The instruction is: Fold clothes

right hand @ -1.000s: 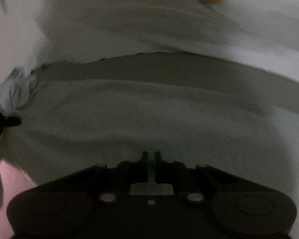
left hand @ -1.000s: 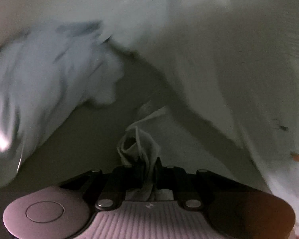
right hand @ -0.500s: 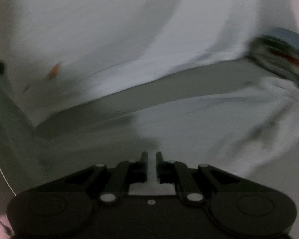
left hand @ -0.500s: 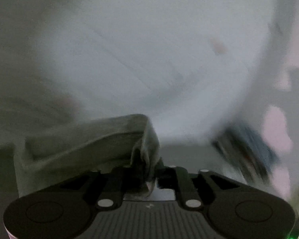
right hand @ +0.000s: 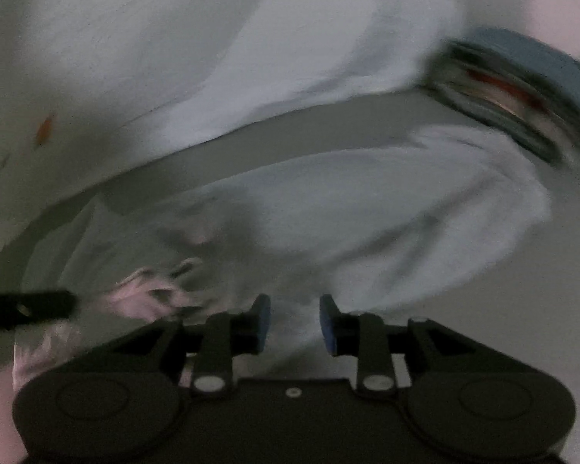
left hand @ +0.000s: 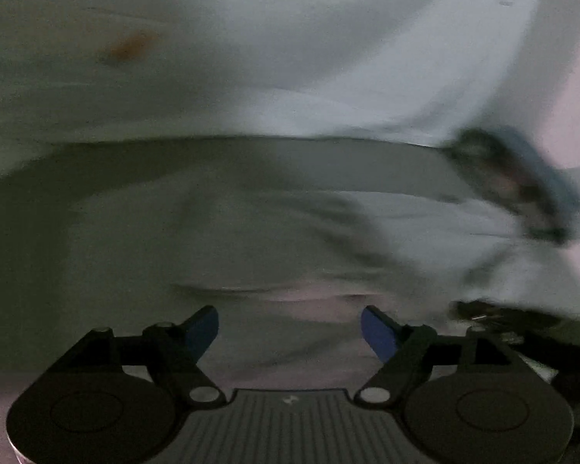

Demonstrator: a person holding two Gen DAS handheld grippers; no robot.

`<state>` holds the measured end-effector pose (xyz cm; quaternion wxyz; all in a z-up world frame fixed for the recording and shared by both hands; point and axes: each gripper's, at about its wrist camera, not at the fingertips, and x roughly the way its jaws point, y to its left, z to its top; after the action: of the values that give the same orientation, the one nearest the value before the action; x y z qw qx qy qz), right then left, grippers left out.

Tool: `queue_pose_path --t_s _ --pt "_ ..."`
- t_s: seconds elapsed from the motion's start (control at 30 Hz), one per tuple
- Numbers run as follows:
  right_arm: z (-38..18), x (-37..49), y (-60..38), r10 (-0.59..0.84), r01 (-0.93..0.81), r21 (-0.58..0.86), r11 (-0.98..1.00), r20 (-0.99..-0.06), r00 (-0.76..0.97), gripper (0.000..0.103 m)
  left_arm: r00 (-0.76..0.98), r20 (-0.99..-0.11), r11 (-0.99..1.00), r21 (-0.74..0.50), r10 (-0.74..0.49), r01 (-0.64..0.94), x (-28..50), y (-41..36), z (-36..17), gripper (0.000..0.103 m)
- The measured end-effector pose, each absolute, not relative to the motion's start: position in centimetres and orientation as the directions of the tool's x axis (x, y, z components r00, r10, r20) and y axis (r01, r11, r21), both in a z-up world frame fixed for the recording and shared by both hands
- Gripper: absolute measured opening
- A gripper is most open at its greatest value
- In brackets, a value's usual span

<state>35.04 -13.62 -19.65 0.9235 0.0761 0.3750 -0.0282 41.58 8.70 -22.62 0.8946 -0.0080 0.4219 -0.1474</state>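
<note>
Two grippers show, one per view. Jaws of the left gripper (left hand: 289, 328) have just been opening and now stand wide apart with nothing between them; one pale garment (left hand: 251, 224) lies spread ahead of its tips. Jaws of the right gripper (right hand: 294, 324) have just been opening too, parted a little, cloth in the gap but not pressed. One stack of folded clothes (right hand: 522, 89) sits ahead to its right.

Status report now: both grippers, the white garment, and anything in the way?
Left gripper open, right gripper open, both just opening. White garment released, lying rumpled on the surface. Blurred stack of folded clothes beyond it, apart.
</note>
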Motion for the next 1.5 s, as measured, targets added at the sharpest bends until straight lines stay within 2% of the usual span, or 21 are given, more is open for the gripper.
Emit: queue_pose_path --t_s 0.13,0.3,0.37,0.4,0.43,0.5,0.6,0.67,0.73,0.77,0.87,0.93,0.97,1.13,1.2,1.27,1.3,1.33,1.37,1.4,1.5 --pt "-20.7 38.5 -6.9 0.116 -0.231 -0.085 0.969 -0.672 0.731 0.046 0.597 -0.800 0.990 0.034 -0.056 0.139 41.4 12.4 -24.5 0.082" --pt "-23.4 42.0 -0.3 0.184 -0.470 -0.246 0.848 -0.695 0.695 0.055 0.563 -0.826 0.993 0.048 -0.020 0.105 42.2 14.1 -26.0 0.082" --pt "-24.3 43.0 0.9 0.165 -0.498 -0.298 0.814 -0.704 0.690 0.051 0.563 -0.826 0.990 0.057 -0.025 0.128 42.7 13.9 -26.5 0.082" --pt "-24.3 43.4 1.0 0.175 -0.506 -0.294 0.811 -0.704 0.688 0.030 0.559 -0.828 0.987 0.064 -0.032 0.151 42.5 14.1 -26.5 0.082" --pt "-23.9 43.7 0.8 0.187 -0.500 -0.271 0.822 -0.702 0.687 0.007 0.556 -0.831 0.981 0.077 -0.035 0.178 42.4 13.9 -26.6 0.082" --pt "-22.5 44.4 -0.2 0.215 -0.462 -0.191 0.866 -0.692 0.689 0.006 0.554 -0.832 0.970 0.110 -0.030 0.218 42.6 13.2 -27.2 0.082" --pt "-19.4 45.4 -4.4 0.297 -0.277 0.136 0.951 -0.644 0.705 0.006 0.542 -0.841 0.958 0.143 -0.016 0.250 42.7 12.8 -29.0 0.082" --pt "-18.7 45.8 -8.3 0.325 -0.094 0.378 0.921 -0.612 0.721 0.006 0.532 -0.846 0.960 0.136 -0.017 0.247 42.5 13.2 -29.3 0.082" --pt "-19.6 46.1 -11.4 0.311 0.066 0.504 0.861 -0.626 0.715 0.007 0.524 -0.851 0.970 0.099 -0.033 0.221 42.6 13.7 -29.4 0.082" --pt "-20.1 46.3 -12.0 0.286 0.105 0.489 0.866 -0.657 0.698 0.009 0.520 -0.853 0.975 0.080 -0.041 0.207 42.6 14.0 -29.5 0.082" --pt "-20.8 46.2 -10.6 0.148 0.067 0.250 0.966 -0.746 0.649 0.021 0.530 -0.847 0.975 0.084 -0.039 0.207 42.4 14.3 -29.1 0.082" --pt "-20.8 45.4 -9.3 0.114 0.000 0.152 0.988 -0.739 0.664 0.046 0.559 -0.829 0.965 0.127 -0.025 0.231 42.0 14.0 -28.7 0.082" --pt "-20.8 44.9 -8.6 0.102 -0.030 0.112 0.993 -0.730 0.676 0.050 0.573 -0.819 0.960 0.145 -0.021 0.241 41.8 13.8 -28.6 0.082" --pt "-22.2 44.9 -4.6 0.058 -0.170 -0.087 0.982 -0.714 0.698 0.054 0.628 -0.778 0.953 0.201 0.015 0.227 41.8 13.1 -28.8 0.081" --pt "-22.8 45.2 -2.7 0.014 -0.226 -0.212 0.951 -0.699 0.715 0.060 0.649 -0.758 0.950 0.247 0.065 0.193 41.7 13.0 -29.0 0.078" --pt "-23.4 45.8 -1.4 -0.018 -0.263 -0.304 0.916 -0.685 0.729 0.059 0.674 -0.728 0.945 0.296 0.128 0.140 41.6 13.0 -28.9 0.077" --pt "-23.8 46.1 -0.8 -0.030 -0.280 -0.343 0.897 -0.677 0.735 0.051 0.683 -0.714 0.947 0.303 0.152 0.106 41.6 13.3 -28.7 0.077" --pt "-23.5 46.2 -0.7 -0.027 -0.280 -0.341 0.897 -0.676 0.737 0.024 0.690 -0.703 0.950 0.304 0.174 0.071 41.4 13.7 -28.3 0.076" --pt "-22.9 46.3 -0.9 -0.013 -0.270 -0.311 0.911 -0.678 0.735 0.010 0.695 -0.690 0.953 0.302 0.201 0.025 41.2 14.3 -27.9 0.076" --pt "-22.3 46.4 -1.2 0.000 -0.260 -0.280 0.924 -0.679 0.734 0.006 0.695 -0.682 0.954 0.299 0.229 -0.022 41.0 15.0 -27.6 0.076" --pt "-19.2 45.4 -4.2 0.097 -0.157 -0.028 0.987 -0.676 0.730 0.005 0.661 -0.713 0.970 0.222 0.233 -0.102 40.3 17.5 -27.2 0.076"
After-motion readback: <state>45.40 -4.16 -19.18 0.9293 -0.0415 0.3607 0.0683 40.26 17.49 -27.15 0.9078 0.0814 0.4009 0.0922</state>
